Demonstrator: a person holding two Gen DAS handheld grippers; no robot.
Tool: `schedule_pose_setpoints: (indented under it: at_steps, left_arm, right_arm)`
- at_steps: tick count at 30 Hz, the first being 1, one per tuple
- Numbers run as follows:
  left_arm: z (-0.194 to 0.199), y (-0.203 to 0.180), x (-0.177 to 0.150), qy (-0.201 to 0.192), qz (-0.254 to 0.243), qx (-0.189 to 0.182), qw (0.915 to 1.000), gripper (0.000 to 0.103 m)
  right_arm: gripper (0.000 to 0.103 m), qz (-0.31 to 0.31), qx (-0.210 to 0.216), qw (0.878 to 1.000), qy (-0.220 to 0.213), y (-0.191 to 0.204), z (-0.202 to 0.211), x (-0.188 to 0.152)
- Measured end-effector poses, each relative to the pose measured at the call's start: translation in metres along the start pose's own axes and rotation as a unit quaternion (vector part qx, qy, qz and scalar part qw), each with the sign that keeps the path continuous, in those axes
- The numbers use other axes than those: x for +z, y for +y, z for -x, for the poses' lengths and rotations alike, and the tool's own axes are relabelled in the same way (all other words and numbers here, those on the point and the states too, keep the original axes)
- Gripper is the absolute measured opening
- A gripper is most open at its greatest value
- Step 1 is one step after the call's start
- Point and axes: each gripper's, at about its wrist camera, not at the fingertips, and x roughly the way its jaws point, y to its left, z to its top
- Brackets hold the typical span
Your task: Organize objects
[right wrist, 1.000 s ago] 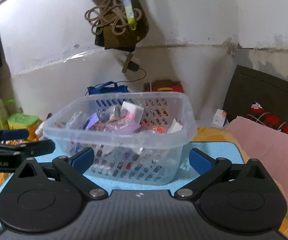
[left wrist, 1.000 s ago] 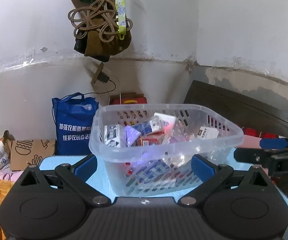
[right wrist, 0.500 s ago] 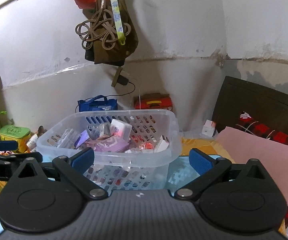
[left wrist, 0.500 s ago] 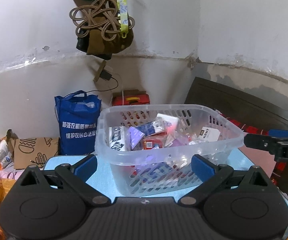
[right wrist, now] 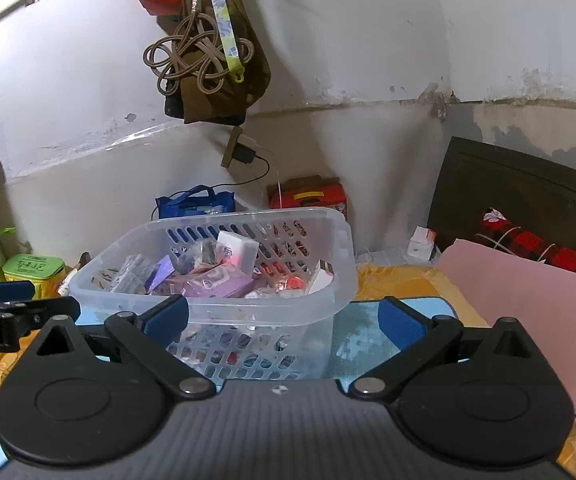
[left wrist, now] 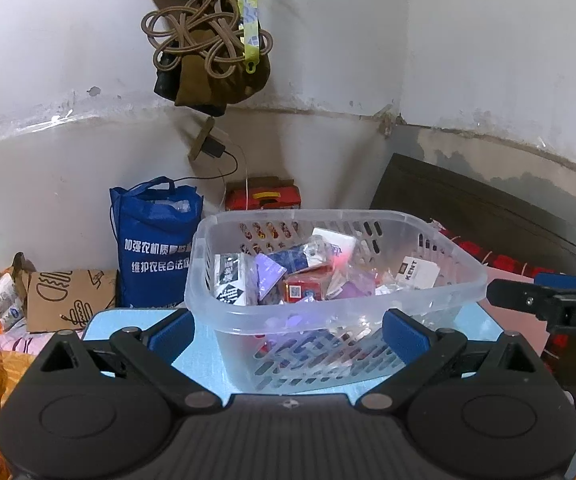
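A clear plastic basket [left wrist: 328,304] with slotted walls stands on a light blue tabletop [left wrist: 203,344], filling most of its middle and reaching toward the far edge. It is heaped with small packets and boxes: a white KENT pack [left wrist: 418,274] leans against the right wall, a red box [left wrist: 306,288] sits near the centre, a black-and-white patterned pack [left wrist: 229,280] stands at the left wall, and a purple packet [right wrist: 215,284] lies among clear wrappers.

The left gripper [left wrist: 285,330] is spread wide, its 2 blue-tipped fingers [left wrist: 167,330] standing either side of the basket's near wall, with nothing between them but the basket in front. I cannot tell whether the tips touch the plastic. The right gripper [right wrist: 281,318] is likewise spread wide and holds nothing; its left finger overlaps the basket's near rim in the view, while its right finger [right wrist: 400,322] stands over bare blue tabletop past the basket's right corner.

Each gripper shows at the edge of the other's view, flanking the basket.

Behind the tabletop, a blue tote bag [left wrist: 153,240] with white lettering and a red carton [left wrist: 263,198] sit against the white wall. A bundle of brown cord [left wrist: 203,48] hangs higher up. A green tin [right wrist: 33,268] stands off the left edge, a pink sheet [right wrist: 528,308] lies off the right edge.
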Motion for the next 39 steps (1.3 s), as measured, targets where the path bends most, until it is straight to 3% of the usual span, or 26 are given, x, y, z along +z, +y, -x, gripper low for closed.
schedule_pose_setpoints:
  at_steps: [39]
  left_arm:
    - [0.002, -0.012, -0.012, -0.003, -0.014, 0.006, 0.9999, 0.101]
  right_arm:
    - [0.103, 0.014, -0.027, 1.0, -0.004, 0.002, 0.001, -0.005]
